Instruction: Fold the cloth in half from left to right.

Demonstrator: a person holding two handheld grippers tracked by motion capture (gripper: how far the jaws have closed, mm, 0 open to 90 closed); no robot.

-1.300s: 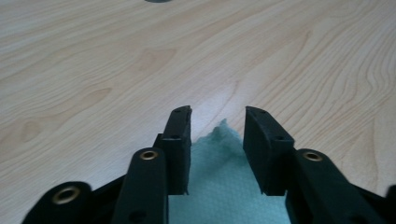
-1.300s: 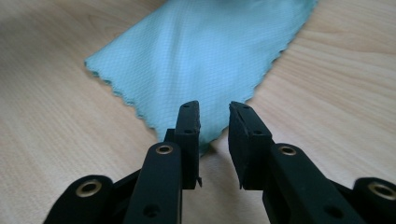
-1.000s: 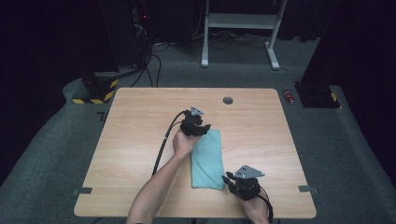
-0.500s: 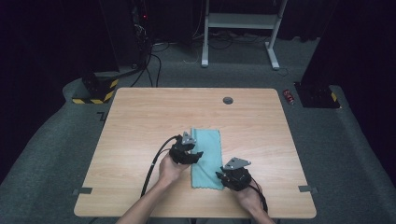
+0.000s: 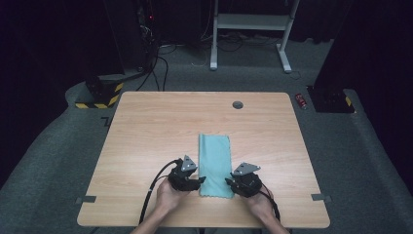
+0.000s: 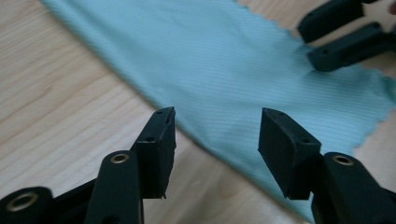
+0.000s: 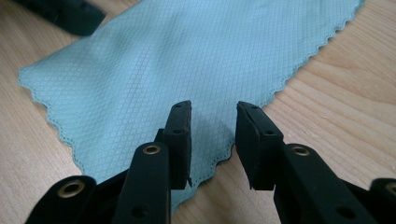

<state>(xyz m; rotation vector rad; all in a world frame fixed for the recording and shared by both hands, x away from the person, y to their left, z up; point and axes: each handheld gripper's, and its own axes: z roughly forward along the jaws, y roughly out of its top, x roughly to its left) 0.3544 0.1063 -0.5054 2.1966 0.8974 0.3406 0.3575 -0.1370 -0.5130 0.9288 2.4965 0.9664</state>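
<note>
On the left side of the wooden table (image 5: 146, 146), the person's left hand (image 5: 168, 197) holds the left gripper (image 5: 198, 181), and a black cable (image 5: 153, 187) trails from it toward the near edge. This gripper sits just beside the left long edge of the cloth, close to the near left corner. In the left gripper view its two black jaws stand apart, with the edge of the cloth (image 6: 224, 70) lying flat on the table between and beyond them; the pads do not press on it. The jaws have just been opening wider.

In the middle lies the light blue cloth (image 5: 215, 163), a narrow strip folded flat, with its long side running away from the person. Its near short edge is zigzag cut and lies between the two grippers.

On the right, the right hand (image 5: 260, 204) holds the right gripper (image 5: 229, 183) at the near right corner of the cloth. In the right gripper view its jaws are parted, one pad over the cloth (image 7: 154, 65) and the other over bare wood, with the corner edge between them, not pinched. These jaws have also just been opening, now almost stopped.

Far on the table there is a small round dark hole (image 5: 237, 105).
</note>
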